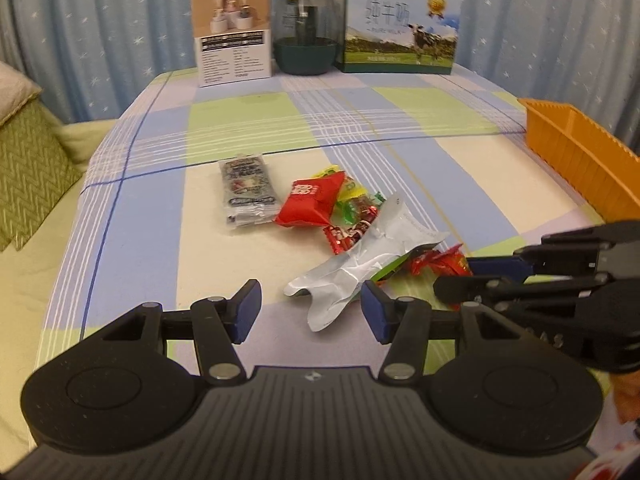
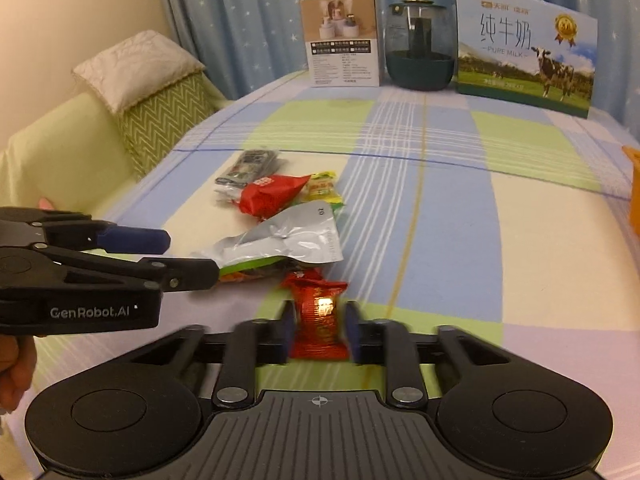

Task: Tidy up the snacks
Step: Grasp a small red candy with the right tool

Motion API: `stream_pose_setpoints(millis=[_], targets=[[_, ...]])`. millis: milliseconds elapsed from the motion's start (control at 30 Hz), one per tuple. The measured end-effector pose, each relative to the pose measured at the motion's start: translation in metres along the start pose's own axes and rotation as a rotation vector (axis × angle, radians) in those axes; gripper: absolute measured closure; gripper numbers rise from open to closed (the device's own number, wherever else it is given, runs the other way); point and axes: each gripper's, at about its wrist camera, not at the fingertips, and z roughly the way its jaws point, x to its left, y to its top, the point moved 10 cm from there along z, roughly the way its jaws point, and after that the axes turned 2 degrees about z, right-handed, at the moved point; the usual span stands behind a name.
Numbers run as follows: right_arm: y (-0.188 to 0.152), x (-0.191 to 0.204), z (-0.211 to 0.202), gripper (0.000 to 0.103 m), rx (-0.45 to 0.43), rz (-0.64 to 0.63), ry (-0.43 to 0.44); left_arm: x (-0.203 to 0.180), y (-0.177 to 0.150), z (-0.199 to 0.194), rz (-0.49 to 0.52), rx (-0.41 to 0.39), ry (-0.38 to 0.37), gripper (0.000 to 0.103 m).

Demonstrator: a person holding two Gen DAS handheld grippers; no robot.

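A pile of snacks lies mid-table: a dark grey packet (image 1: 246, 188) (image 2: 250, 166), a red packet (image 1: 310, 200) (image 2: 272, 196), small yellow-green and red candies (image 1: 356, 216) (image 2: 322, 188), and a silver foil bag (image 1: 360, 264) (image 2: 280, 236). My left gripper (image 1: 310, 306) (image 2: 192, 256) is open and empty, just in front of the foil bag. My right gripper (image 2: 318, 330) (image 1: 456, 272) has its pads on both sides of a small red snack packet (image 2: 318, 316) (image 1: 436, 260); the fingers are motion-blurred. An orange bin (image 1: 580, 152) (image 2: 632, 188) stands at the right edge.
At the back stand a white product box (image 1: 232, 32) (image 2: 342, 40), a dark glass jar (image 1: 306, 32) (image 2: 420, 44) and a milk carton box (image 1: 398, 26) (image 2: 524, 48). A green sofa with a cushion (image 2: 152, 92) (image 1: 28, 160) borders the left. The table has a checked cloth (image 1: 400, 128).
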Motion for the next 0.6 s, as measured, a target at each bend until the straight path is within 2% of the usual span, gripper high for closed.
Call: stream_pose_setpoints(millis=[200,467,600], targets=[[0.001,-0.017,-0.018,0.081,-0.012,0.009,-0.061,-0.013,0.012,0.011,0.105,-0.019,-0.025,0.052],[0.001,-0.045,-0.025,0.081,-0.010,0.074,-0.088,-0.035,0.016,0.030,0.203,0.026,-0.066,0.053],[0.002,-0.044,-0.027,0.081,-0.012,0.083,-0.081,-0.042,0.008,0.026,0.224,0.073,-0.066,0.069]])
